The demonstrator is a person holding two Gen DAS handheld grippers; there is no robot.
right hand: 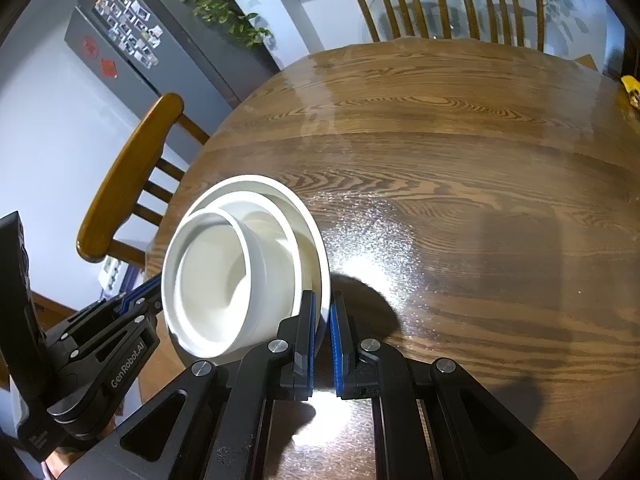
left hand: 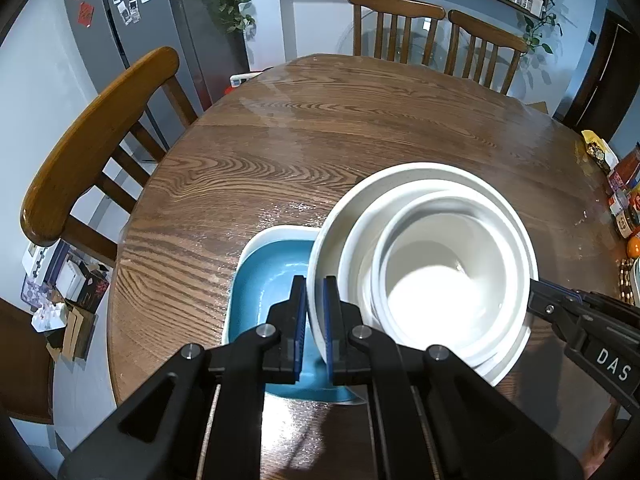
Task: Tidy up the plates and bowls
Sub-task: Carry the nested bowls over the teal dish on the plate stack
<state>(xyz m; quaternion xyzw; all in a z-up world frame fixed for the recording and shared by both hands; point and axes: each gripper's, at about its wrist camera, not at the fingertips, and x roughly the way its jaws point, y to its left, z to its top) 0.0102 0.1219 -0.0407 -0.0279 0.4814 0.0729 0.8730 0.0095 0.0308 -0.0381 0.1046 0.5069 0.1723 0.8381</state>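
Three white bowls sit nested: a wide outer bowl (left hand: 360, 200), a middle one, and a small inner bowl (left hand: 440, 280). My left gripper (left hand: 315, 312) is shut on the outer bowl's left rim. At the opposite side my right gripper (left hand: 534, 296) meets the rim. In the right wrist view that right gripper (right hand: 323, 320) is shut on the outer bowl (right hand: 296, 208), with the inner bowl (right hand: 212, 276) leaning left and my left gripper (right hand: 158, 294) beyond it. The stack casts a shadow on the table and seems lifted. A blue square dish (left hand: 268, 280) lies partly under it.
The round wooden table (left hand: 320, 140) stretches ahead, bare wood in its middle (right hand: 440, 160). Jars and packets (left hand: 624, 200) and an orange fruit (left hand: 634, 247) crowd its right edge. Wooden chairs stand at the left (left hand: 92, 144) and far side (left hand: 396, 28).
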